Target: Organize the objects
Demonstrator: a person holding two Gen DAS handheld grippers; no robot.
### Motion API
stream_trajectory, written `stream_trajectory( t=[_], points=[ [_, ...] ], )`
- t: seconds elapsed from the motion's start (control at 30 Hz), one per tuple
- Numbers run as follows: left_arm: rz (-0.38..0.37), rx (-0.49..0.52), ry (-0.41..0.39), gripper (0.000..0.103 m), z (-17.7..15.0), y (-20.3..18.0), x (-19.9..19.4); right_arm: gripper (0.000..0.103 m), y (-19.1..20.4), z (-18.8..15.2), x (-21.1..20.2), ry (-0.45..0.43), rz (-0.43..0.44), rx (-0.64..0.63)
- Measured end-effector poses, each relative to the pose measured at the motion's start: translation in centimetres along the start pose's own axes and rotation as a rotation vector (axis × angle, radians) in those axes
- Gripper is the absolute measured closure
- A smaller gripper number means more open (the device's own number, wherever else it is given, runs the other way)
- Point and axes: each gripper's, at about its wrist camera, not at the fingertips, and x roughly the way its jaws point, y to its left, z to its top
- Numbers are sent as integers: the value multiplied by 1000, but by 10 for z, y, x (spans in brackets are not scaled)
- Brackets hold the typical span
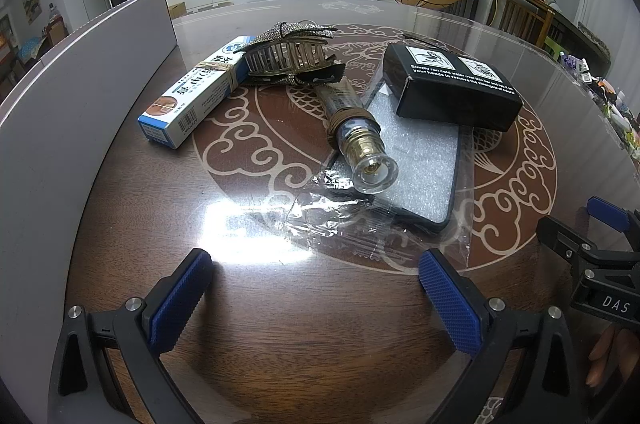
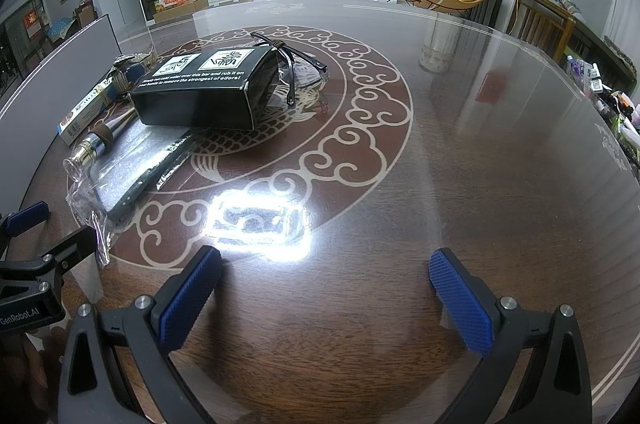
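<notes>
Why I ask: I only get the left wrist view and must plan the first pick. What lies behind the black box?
Observer: A pair of glasses lies just behind the black box, folded, with a brown band around the arms.
Operator: Is the right gripper holding anything?
Observer: No. The right gripper is open and empty, over a bare stretch of the table, nearer the camera than the box and to its right.
</notes>
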Motion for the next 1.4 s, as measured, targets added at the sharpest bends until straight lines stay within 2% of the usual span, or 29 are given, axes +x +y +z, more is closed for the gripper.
stream_trajectory(
  t=[1.4],
  points=[
    [-2, 3, -1, 0, -1, 1, -1, 0, 0, 0, 0, -2, 0, -2]
  ],
)
